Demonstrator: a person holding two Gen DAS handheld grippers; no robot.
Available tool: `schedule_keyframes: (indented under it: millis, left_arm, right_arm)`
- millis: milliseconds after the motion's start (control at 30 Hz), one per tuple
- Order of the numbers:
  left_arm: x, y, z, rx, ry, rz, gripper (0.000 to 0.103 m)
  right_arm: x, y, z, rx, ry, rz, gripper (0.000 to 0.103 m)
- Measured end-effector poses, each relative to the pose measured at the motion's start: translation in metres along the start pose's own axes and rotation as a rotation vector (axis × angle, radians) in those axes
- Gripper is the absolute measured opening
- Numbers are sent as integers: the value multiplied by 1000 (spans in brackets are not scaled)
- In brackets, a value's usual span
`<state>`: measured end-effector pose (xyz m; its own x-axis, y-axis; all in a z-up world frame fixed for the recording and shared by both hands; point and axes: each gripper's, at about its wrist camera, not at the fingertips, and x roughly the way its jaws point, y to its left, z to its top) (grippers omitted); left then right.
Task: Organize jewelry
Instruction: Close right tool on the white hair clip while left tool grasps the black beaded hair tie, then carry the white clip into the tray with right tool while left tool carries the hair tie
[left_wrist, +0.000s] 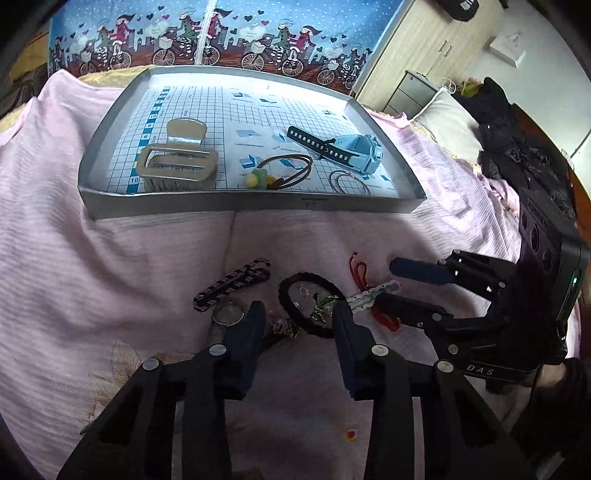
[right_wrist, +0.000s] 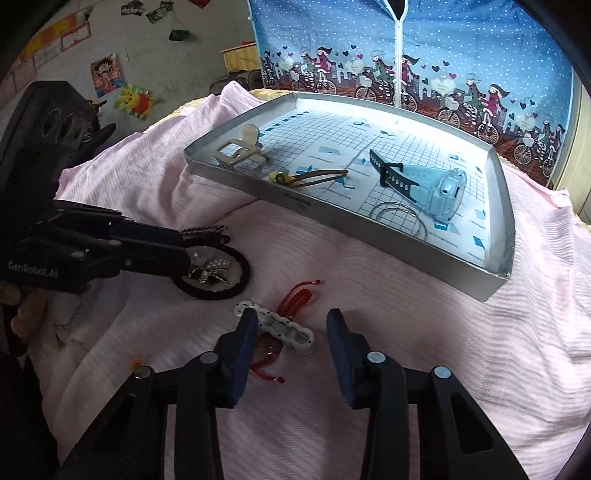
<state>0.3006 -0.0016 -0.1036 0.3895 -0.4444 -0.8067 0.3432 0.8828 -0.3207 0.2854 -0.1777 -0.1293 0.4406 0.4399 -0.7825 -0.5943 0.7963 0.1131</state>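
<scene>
On the pink bedspread lie a black braided ring (left_wrist: 295, 314) with a green brooch (left_wrist: 321, 306) inside it, a striped hair clip (left_wrist: 232, 282), a round silver pendant (left_wrist: 229, 314), a white perforated clip (right_wrist: 280, 326) and a red cord (right_wrist: 299, 293). My left gripper (left_wrist: 298, 314) is open, its fingers either side of the black ring (right_wrist: 214, 273). My right gripper (right_wrist: 293, 321) is open over the white clip (left_wrist: 373, 293), which lies near its left finger. The grey tray (left_wrist: 236, 206) beyond holds a beige hair claw (left_wrist: 177, 162), a light blue watch (left_wrist: 354, 147), a brown hair tie (left_wrist: 284, 171) and silver hoops (left_wrist: 349, 181).
The tray (right_wrist: 369, 236) sits tilted on a hump of the bedspread. Behind it hangs a blue printed fabric wardrobe (right_wrist: 443, 55). Dark clothes (left_wrist: 517, 147) and a pillow (left_wrist: 447, 122) lie to the right, with a wooden cabinet (left_wrist: 424, 55) beyond.
</scene>
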Motion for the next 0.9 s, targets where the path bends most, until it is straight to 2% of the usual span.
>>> schedule_keyframes:
  millis: [67,133,200,300,367,533,633,733,900]
  left_arm:
    - [0,4,1,-20,0,-10,22]
    - [-1,6,1,-32,2,-15,19]
    - [-3,7,1,-41,4,-27,13]
    - [-5,7,1,-37,13,-25,11]
    - [-6,7,1,-37,15,-21,6]
    - [-9,15,-1,-87,15,-50,3]
    - [-14,15,0,-95,-2,-63,3]
    - [-22,12,1,-77,-35,-74,3]
    - [-27,7,1,-56,-59,-73,3]
  right_arm:
    - [1,2,-1,-6,13,4,25]
    - [2,5,-2,-12,26,14,20]
    - [2,7,-2,-13,39,13,19]
    - [2,7,-3,5,46,42,16]
    - [2,8,-3,5,54,41,16]
    - [3,9,-6,11,72,38,16]
    - [5,3,-7,64,72,39,15]
    - [2,-9,-9,161,43,74,15]
    - [-14,-23,-5,228,-31,73,15]
